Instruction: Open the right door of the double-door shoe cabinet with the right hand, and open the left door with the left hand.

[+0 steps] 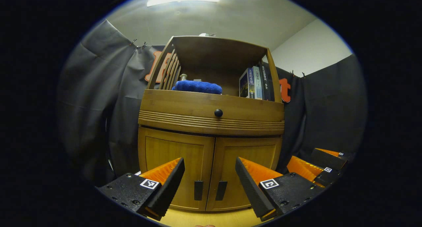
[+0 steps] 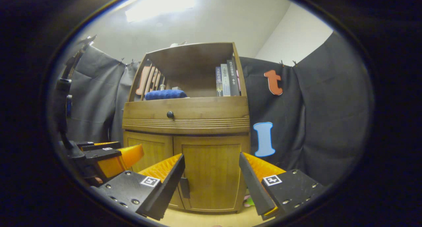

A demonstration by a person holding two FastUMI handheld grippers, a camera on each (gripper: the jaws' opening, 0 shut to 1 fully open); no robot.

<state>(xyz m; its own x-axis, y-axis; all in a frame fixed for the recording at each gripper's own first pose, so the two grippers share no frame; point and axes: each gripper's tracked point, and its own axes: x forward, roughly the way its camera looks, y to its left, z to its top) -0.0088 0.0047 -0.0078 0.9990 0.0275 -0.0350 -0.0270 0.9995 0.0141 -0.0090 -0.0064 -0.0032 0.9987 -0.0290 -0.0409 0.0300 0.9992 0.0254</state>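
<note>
One cabinet [image 1: 211, 121] fills the middle of the left gripper view, with two doors low in the frame: the left door [image 1: 176, 167] and the right door [image 1: 247, 164], both closed, their edges meeting at a centre seam. Two dark handles [image 1: 198, 190] sit side by side at that seam. Above them is one drawer with one knob [image 1: 218, 113], then an open shelf holding one blue towel [image 1: 197, 87] at left and three books [image 1: 255, 83] at right. The left gripper [image 1: 210, 174] sits at the bottom centre, fingers spread wide and released, nothing between them, short of the doors with open room ahead. In the right gripper view the right gripper [image 2: 211, 174] is likewise spread and empty, framing the right door, apart from it. Wooden floor [image 1: 211, 218] shows at the lower edge.
</note>
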